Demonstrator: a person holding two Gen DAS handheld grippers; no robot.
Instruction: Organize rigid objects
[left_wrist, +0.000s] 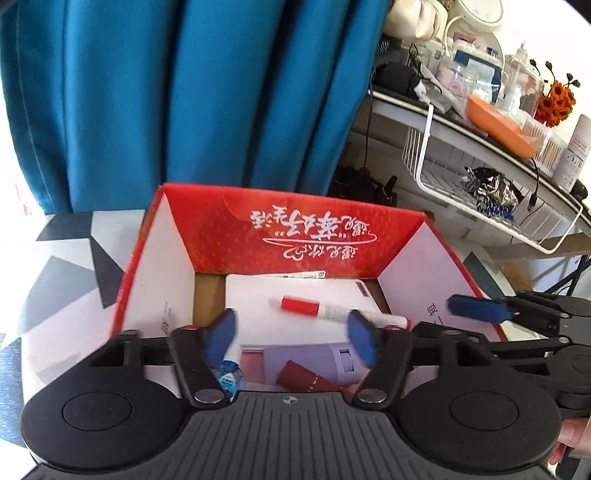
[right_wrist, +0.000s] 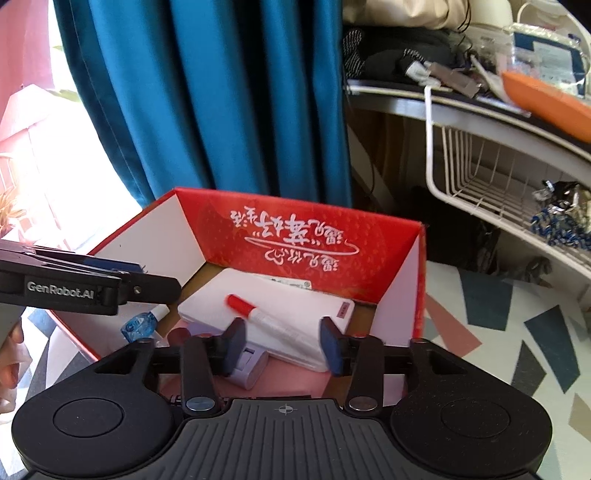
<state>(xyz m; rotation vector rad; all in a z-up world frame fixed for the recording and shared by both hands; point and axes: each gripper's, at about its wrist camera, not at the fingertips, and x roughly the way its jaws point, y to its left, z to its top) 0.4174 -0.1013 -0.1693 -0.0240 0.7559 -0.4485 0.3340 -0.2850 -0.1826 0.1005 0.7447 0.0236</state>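
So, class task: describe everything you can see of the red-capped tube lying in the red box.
The red-capped tube is a slim white cylinder, plastic by its look, with a red cap at one end and small red print on its body. It lies flat and diagonal on the white slab inside the red box, cap towards the far wall. Neither tool grips it.

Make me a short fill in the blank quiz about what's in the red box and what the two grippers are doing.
1. The tube with the red cap lies on top of the flat ____ box.
2. Both the left gripper and the right gripper have their jaws ____, with nothing pressed between the pads.
3. The small bottle with the blue label lies near the ____ wall of the red box, seen from the right wrist camera.
4. Behind the red box hangs a ____ curtain.

Missing words: white; open; left; blue
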